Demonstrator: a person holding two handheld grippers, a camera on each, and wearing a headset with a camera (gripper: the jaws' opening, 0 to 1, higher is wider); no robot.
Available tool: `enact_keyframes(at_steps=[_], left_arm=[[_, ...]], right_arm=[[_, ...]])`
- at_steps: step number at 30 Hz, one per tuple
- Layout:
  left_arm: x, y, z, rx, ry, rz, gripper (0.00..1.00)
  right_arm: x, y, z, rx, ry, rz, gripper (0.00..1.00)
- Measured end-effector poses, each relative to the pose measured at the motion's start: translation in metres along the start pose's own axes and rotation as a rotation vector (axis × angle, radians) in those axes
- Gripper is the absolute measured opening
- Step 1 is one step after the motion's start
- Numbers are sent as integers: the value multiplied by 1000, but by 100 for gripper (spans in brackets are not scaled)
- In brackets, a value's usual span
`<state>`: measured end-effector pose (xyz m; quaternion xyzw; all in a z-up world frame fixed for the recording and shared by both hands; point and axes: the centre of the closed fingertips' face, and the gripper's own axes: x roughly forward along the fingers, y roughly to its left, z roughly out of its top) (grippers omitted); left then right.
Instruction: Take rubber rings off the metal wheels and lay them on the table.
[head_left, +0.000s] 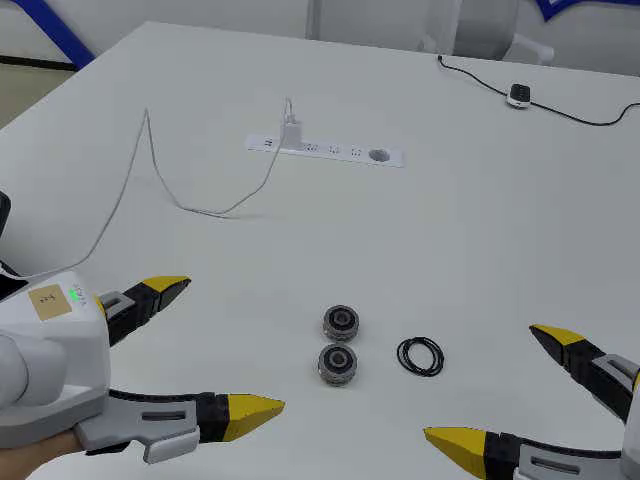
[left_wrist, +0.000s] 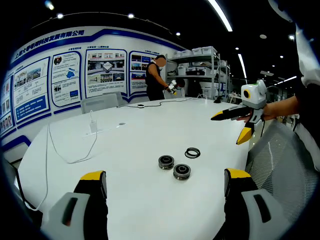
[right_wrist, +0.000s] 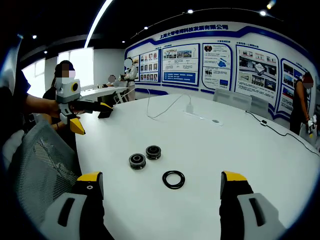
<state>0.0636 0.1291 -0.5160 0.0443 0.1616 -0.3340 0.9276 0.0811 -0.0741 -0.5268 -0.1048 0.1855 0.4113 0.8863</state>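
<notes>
Two small metal wheels sit side by side on the white table: one (head_left: 341, 322) farther from me, one (head_left: 338, 364) nearer. Black rubber rings (head_left: 420, 356) lie flat on the table just right of the wheels, stacked in a loose loop. My left gripper (head_left: 208, 346) hovers open at the lower left, well clear of the wheels. My right gripper (head_left: 505, 385) is open at the lower right, beyond the rings. The left gripper view has the wheels (left_wrist: 166, 161) (left_wrist: 182, 171) and rings (left_wrist: 192, 152) ahead; the right gripper view has the wheels (right_wrist: 137, 161) (right_wrist: 153, 152) and rings (right_wrist: 173, 179).
A white power strip (head_left: 326, 151) with a plugged-in charger and a trailing white cable (head_left: 160, 180) lies farther back on the table. A black cable with a small device (head_left: 519, 96) runs along the far right. People stand in the room behind.
</notes>
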Motion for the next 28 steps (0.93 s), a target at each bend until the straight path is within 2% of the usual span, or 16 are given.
enact_keyframes(at_steps=[5,12,22,28], left_arm=[[1,1,-1,6,12,2,100],[1,2,2,2,1,5,100],[2,2,2,-2,2,4,100],[2,3,-2,-3,14,5,100]], right_arm=[[-1,-6,3,15,-11,-10,99],[-3,-11,9,40,-32,-26,98],[-3,-16,10,40,-32,-38,97],[-2,-16,9,39,-29,-37,97]])
